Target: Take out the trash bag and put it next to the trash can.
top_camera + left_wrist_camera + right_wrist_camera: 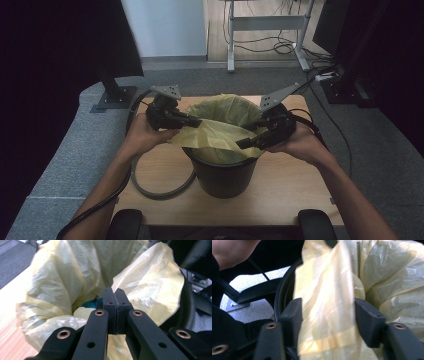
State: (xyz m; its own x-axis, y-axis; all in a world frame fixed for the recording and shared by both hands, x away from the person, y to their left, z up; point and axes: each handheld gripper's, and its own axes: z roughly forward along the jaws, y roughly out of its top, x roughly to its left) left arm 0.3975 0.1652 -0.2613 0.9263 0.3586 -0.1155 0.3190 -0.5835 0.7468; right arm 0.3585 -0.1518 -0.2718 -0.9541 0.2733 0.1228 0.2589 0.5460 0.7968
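Yellow bag [329, 302] hangs between the right hand-held gripper [328, 315] jaws.

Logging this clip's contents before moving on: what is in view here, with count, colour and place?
bin: 1, black, middle of the table
bag: 1, pale yellow, lining the bin, edges pulled up above its rim
table: 1, light wood, under the bin
desk frame: 1, grey, far floor
left claw: 1, black, shut, at the bag's edge
right claw: 1, black, open, a fold of bag between its jaws
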